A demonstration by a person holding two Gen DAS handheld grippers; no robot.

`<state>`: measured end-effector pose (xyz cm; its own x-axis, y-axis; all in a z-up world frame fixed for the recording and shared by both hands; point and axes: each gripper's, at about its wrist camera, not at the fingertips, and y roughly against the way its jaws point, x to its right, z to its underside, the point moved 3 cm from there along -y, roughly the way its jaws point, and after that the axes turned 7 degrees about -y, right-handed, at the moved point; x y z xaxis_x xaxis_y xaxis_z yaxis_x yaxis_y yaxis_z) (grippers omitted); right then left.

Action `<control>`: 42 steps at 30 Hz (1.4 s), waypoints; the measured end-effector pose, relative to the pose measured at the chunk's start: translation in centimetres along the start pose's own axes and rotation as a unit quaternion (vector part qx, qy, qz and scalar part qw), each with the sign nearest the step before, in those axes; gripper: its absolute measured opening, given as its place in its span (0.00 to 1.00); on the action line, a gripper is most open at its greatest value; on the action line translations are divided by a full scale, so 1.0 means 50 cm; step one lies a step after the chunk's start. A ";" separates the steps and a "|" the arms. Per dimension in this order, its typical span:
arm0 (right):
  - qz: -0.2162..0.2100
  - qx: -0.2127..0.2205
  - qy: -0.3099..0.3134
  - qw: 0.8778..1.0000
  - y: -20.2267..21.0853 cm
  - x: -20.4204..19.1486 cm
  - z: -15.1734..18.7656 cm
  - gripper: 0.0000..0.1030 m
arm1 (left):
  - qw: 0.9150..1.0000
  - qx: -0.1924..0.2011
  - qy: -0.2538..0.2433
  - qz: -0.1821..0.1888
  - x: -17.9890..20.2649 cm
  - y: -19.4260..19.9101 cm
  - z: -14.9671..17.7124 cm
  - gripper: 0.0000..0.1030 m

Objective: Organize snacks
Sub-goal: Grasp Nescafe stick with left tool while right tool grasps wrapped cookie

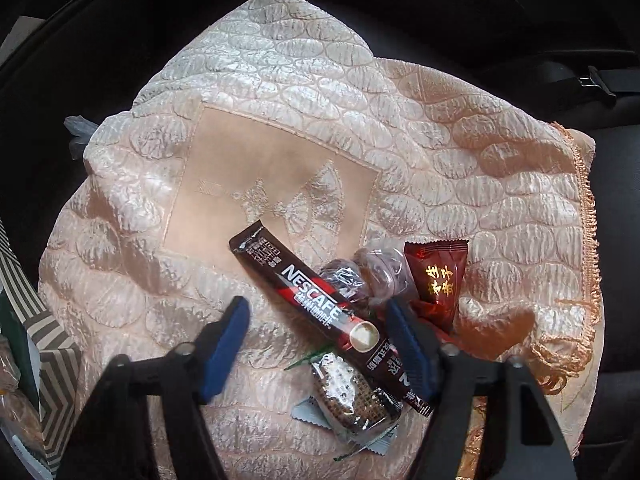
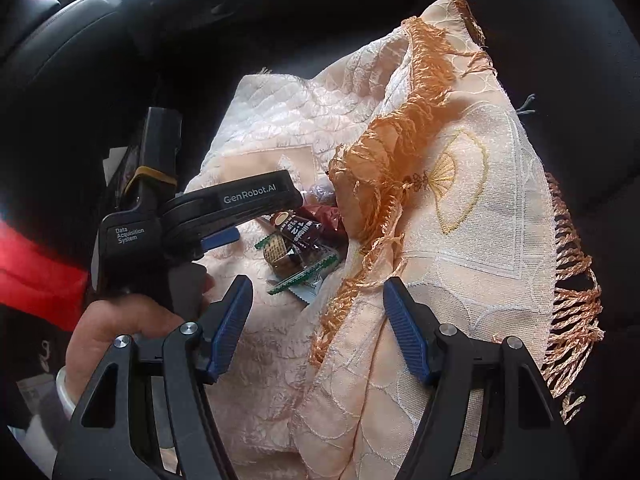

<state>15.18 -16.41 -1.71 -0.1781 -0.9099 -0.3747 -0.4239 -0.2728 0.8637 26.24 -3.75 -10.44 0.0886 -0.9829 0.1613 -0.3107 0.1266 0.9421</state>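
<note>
Spread over a dark seat, the pale peach quilted cloth (image 1: 280, 128) carries an unsorted snack heap around the brown Nescafé coffee stick (image 1: 320, 308), straddled, apparently untouched, by the left gripper (image 1: 320, 342)'s jaws; the right gripper (image 2: 316, 330)'s jaws gape empty.

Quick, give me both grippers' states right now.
Left gripper: open, jaws astride the Nescafe coffee stick, pads not pressing it.
Right gripper: open, empty, over the fringed cloth.

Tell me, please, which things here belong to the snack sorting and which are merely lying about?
Job: Nescafe coffee stick; red candy packet; dark foil snack bar; clear-wrapped sweets; left gripper.
Lying about: quilted cloth; striped box; seat-belt buckle.
</note>
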 end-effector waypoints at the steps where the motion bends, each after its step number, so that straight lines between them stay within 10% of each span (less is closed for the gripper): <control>1: -0.002 0.000 -0.002 1.000 0.001 0.001 -0.001 0.66 | 1.000 -0.001 -0.003 0.007 0.000 0.001 0.001 0.46; 13: -0.004 0.004 -0.007 1.000 0.010 0.008 0.000 0.66 | 0.998 0.025 -0.060 0.002 -0.019 0.067 0.019 0.10; 30: -0.002 -0.052 0.091 0.994 -0.060 -0.098 0.000 0.66 | 0.995 0.008 -0.098 -0.013 -0.069 0.088 0.109 0.09; 34: 0.002 -0.100 0.050 0.994 -0.120 -0.081 -0.030 0.66 | 0.993 0.008 -0.112 -0.024 -0.063 0.095 0.125 0.11; 38: -0.002 -0.138 0.023 0.990 -0.176 -0.068 -0.054 0.66 | 0.992 -0.008 -0.123 -0.014 -0.050 0.085 0.141 0.45; 42: 0.021 -0.145 0.027 0.989 -0.211 -0.060 -0.071 0.66 | 0.991 0.003 -0.128 -0.030 -0.032 0.072 0.134 0.51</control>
<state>23.34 -11.90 -8.50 -0.1400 -0.9355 -0.3243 -0.1426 -0.3051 0.9416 18.61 -2.63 -9.25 -0.1356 -0.9904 0.0254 -0.3170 0.0677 0.9460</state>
